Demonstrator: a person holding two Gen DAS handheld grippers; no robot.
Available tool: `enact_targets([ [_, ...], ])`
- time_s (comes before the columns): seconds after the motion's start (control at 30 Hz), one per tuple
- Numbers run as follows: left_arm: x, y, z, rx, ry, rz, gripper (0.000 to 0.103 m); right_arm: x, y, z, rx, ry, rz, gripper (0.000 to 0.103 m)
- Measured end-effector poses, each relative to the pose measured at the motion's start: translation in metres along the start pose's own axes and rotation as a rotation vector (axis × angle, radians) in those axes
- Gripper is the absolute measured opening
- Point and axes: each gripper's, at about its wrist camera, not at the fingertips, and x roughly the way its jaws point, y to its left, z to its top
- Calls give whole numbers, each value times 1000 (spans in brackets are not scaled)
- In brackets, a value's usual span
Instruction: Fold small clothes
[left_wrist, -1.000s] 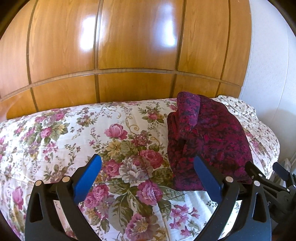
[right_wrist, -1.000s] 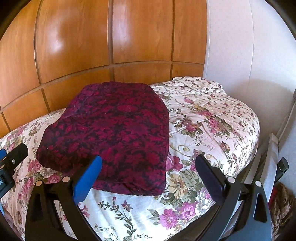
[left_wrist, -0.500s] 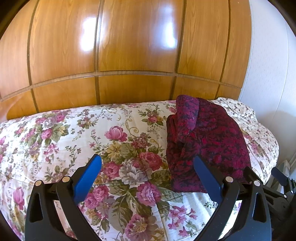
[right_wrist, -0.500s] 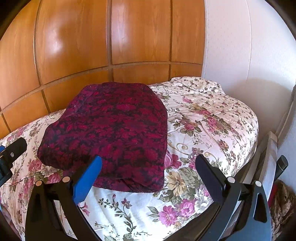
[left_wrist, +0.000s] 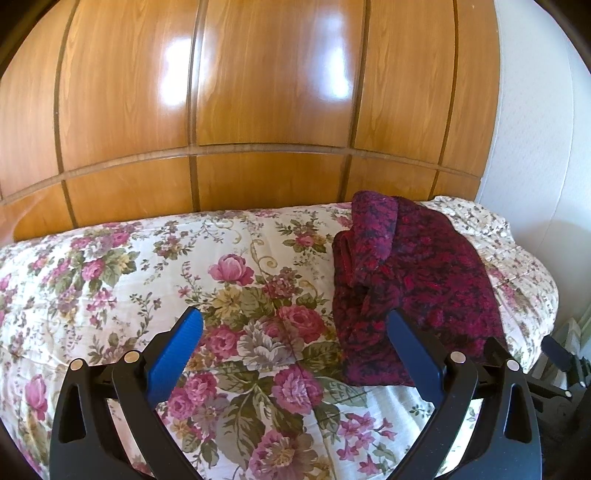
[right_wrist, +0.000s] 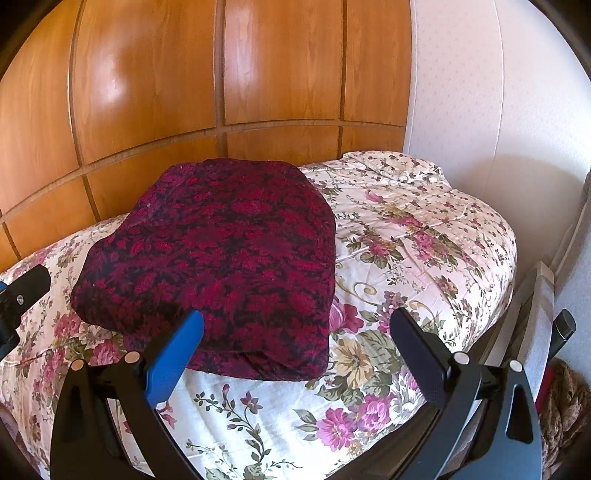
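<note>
Here a floral quilt (left_wrist: 155, 280) covers the bed, which stands against glossy wooden panelling (left_wrist: 258, 92) with a white wall (right_wrist: 480, 92) at the right. The dark red patterned garment (right_wrist: 221, 266) lies folded on the quilt near the panelling. The left gripper (left_wrist: 295, 343) and right gripper (right_wrist: 295, 343) both hang above the bed, jaws wide, holding nothing.
</note>
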Motion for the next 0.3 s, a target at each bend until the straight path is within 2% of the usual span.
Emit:
enact_targets([
  [0.3, 8, 5, -6, -41, 33, 26, 99, 2, -1, 0, -6, 2, 5, 101],
])
